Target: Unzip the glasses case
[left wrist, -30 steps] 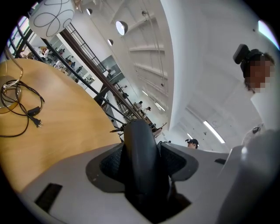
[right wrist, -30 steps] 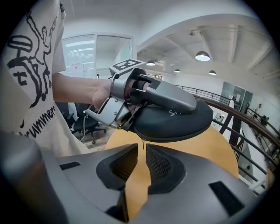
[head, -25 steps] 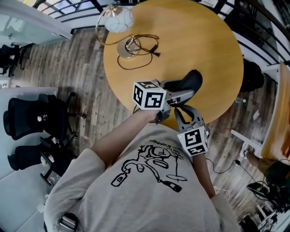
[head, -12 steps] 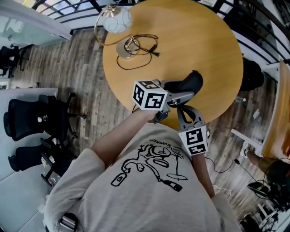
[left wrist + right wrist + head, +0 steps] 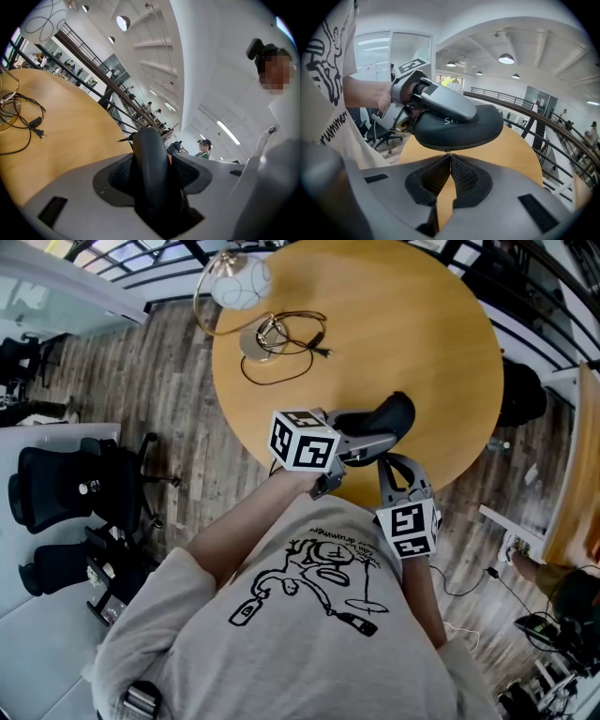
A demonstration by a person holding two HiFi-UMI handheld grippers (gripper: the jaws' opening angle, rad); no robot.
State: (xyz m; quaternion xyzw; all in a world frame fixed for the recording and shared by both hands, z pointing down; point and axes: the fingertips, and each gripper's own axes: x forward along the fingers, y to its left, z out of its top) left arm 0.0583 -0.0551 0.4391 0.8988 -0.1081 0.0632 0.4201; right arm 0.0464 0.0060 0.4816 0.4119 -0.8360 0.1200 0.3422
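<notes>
Over the counter's near edge, your left claw clamps the glasses case, long axis crosswise to your right claw, which sits pinched shut just beneath, tips touching its zip seam.

Table: wood, smooth, satin finish. On table, lamp: glossy white glass globe, brass-look metal base. Over table edge, glasses case: matt black, smooth; zip pull: tiny metallic glint. Left gripper, right gripper: matt grey plastic; pads dark, rough mesh. Floor round table: grey wood planks.
</notes>
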